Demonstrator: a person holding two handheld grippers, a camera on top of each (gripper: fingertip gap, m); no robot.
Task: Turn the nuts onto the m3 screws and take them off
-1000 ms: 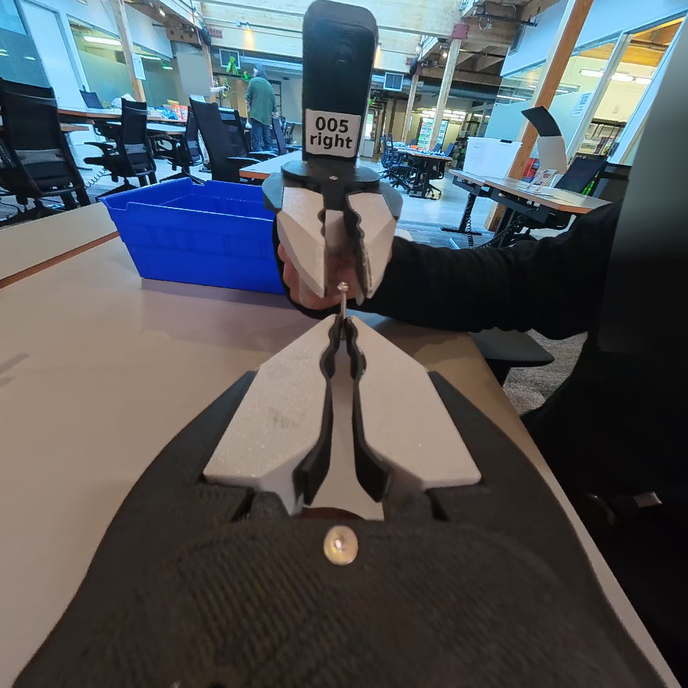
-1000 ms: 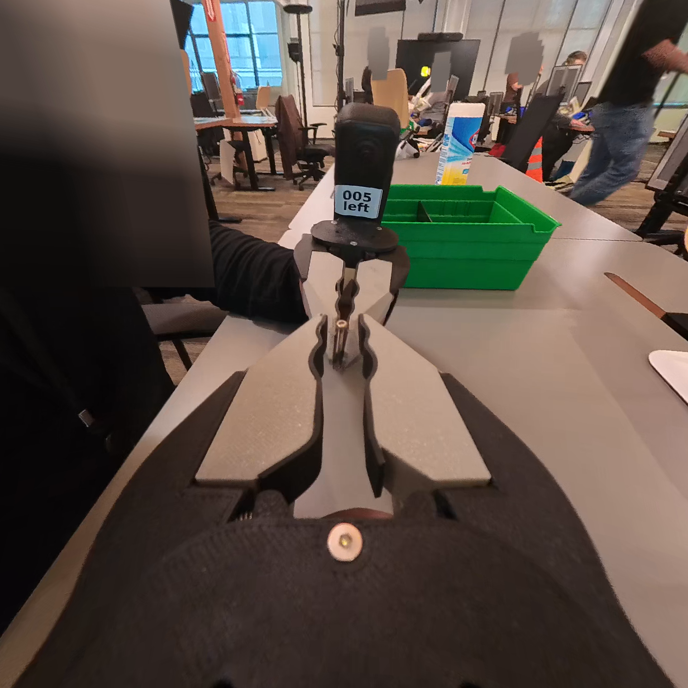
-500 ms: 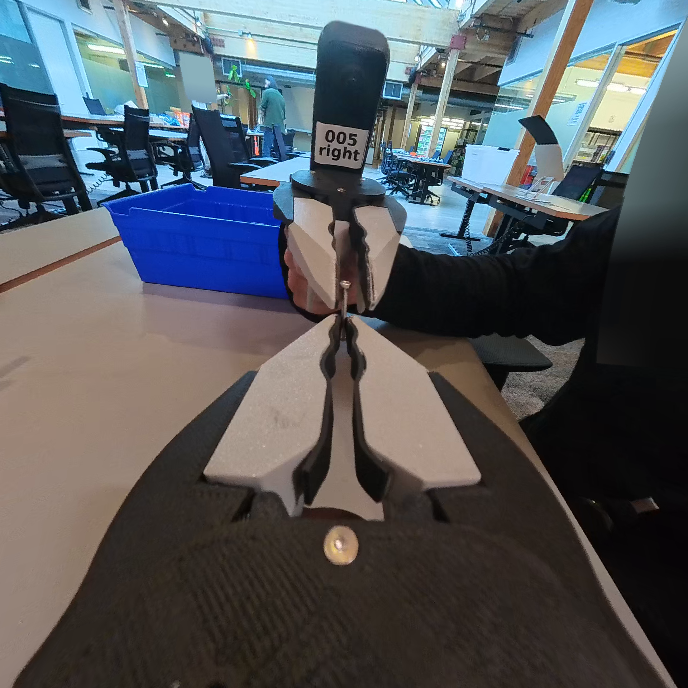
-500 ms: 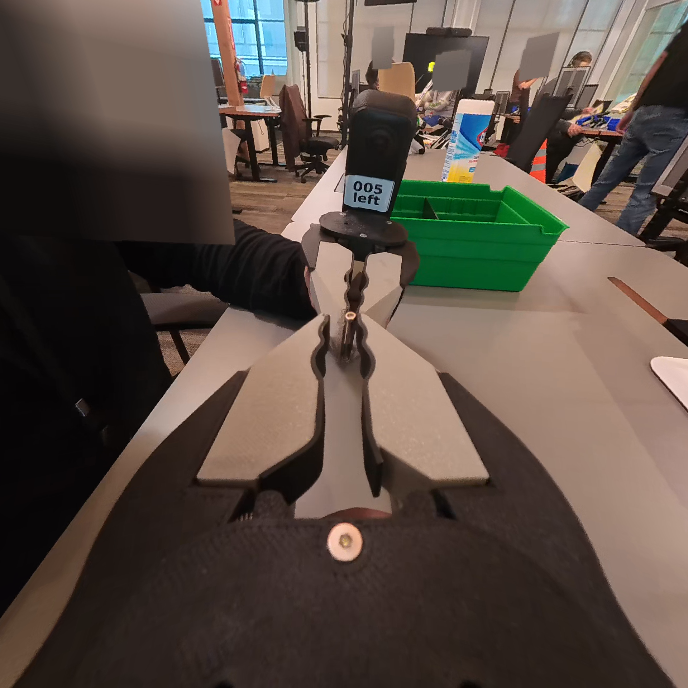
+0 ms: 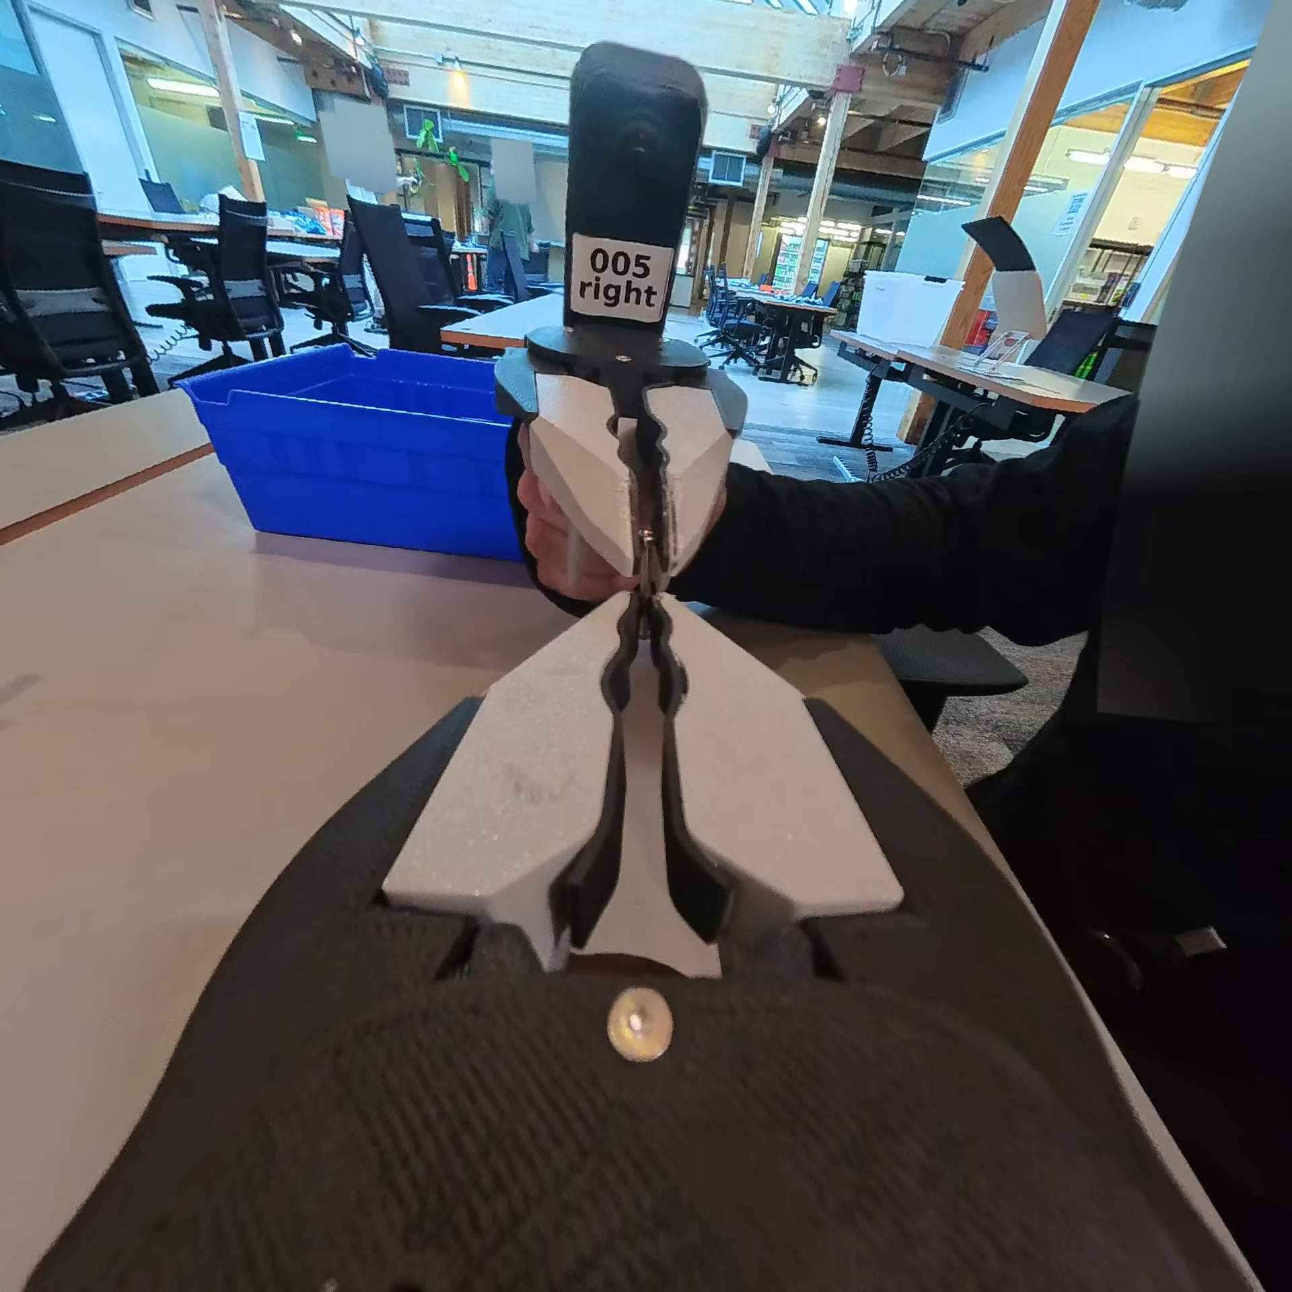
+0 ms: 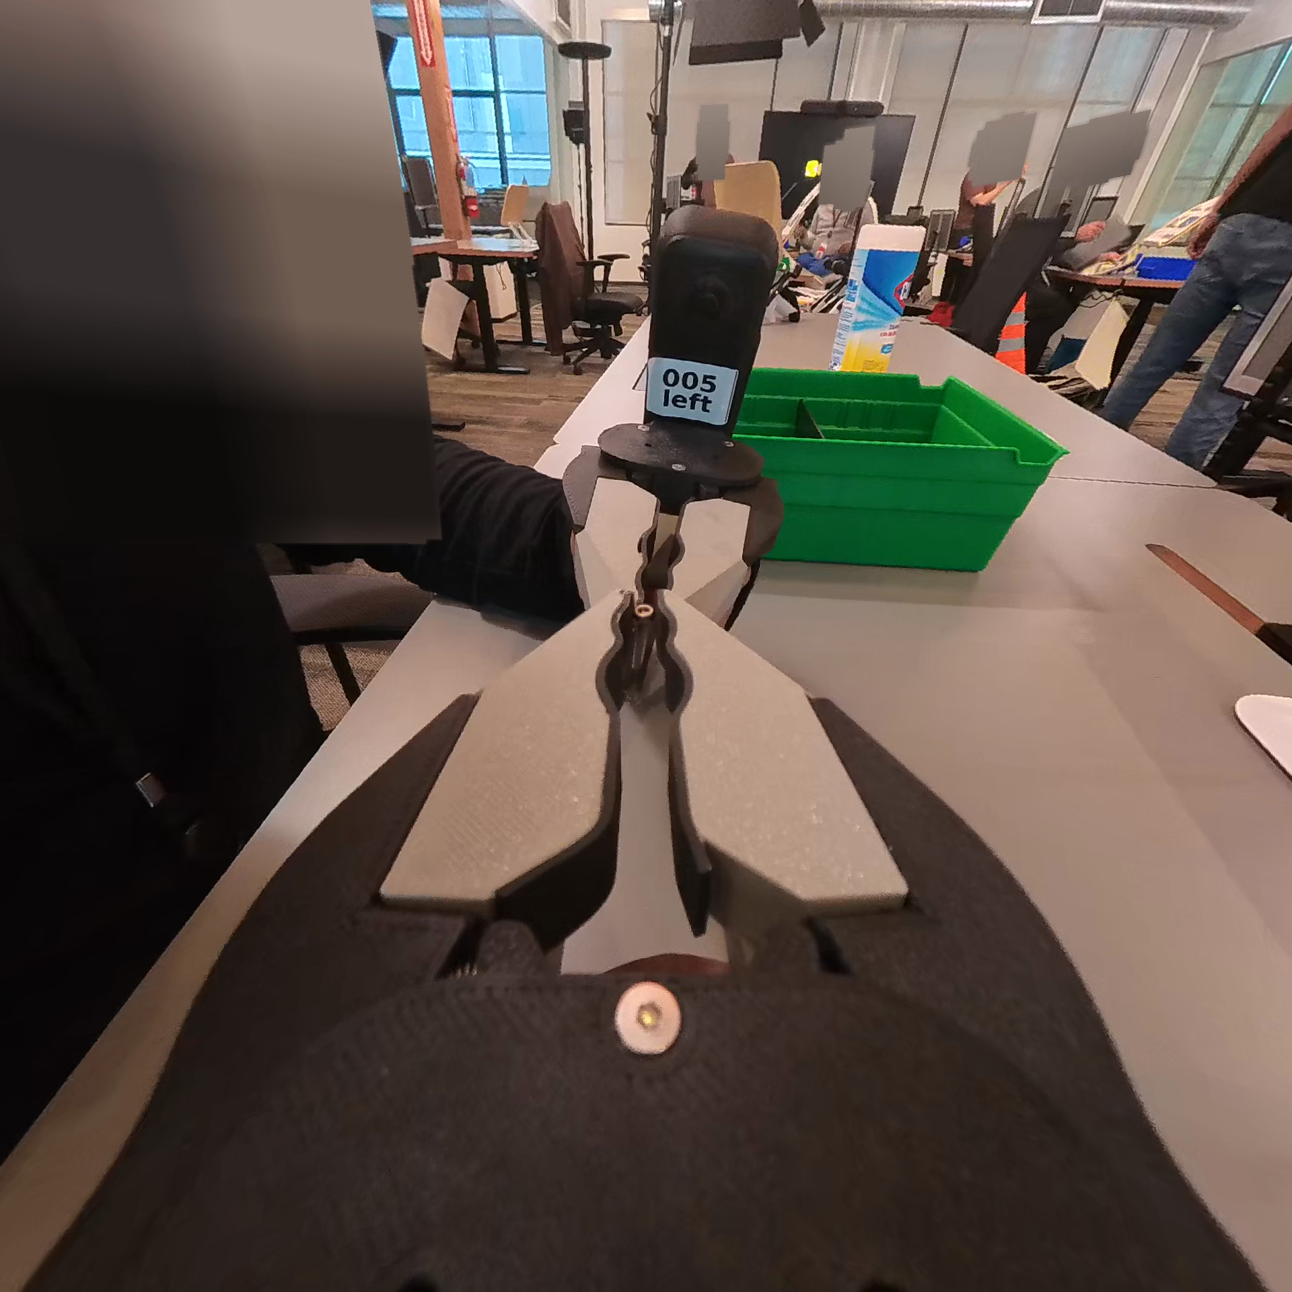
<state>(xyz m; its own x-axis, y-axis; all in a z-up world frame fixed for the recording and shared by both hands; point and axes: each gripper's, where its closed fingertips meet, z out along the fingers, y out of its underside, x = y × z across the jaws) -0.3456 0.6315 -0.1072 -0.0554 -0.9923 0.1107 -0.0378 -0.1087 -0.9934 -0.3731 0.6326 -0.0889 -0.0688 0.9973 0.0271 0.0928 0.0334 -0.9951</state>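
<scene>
Black wavy pads line the inner edges of both my grippers, and the two tools face each other tip to tip above the pale table (image 5: 210,699). My left gripper (image 5: 642,615) has its white fingers drawn nearly together, only a thin slot between the tips, and something small sits pinched there; I take it for the nut, but it is too small to make out. From the right wrist view the same gripper (image 6: 657,566) shows beyond my own tips, its pads close together.

My right gripper (image 6: 640,626) is likewise nearly closed, and the screw (image 6: 637,640) lies gripped between its pads, its brassy end pointing toward the left gripper. In the left wrist view that gripper (image 5: 647,552) stands upright in a hand (image 5: 559,538) with a dark sleeve, and a bit of silver metal shows at its tips, right where they meet the tips of mine. Whether the nut is actually on the thread I cannot tell.

A blue bin (image 5: 363,447) stands on the table behind the right gripper, well apart from the work. On the other side a green bin (image 6: 909,475) with a divider sits behind the left gripper, and a tall wipes canister (image 6: 874,300) stands just beyond it
</scene>
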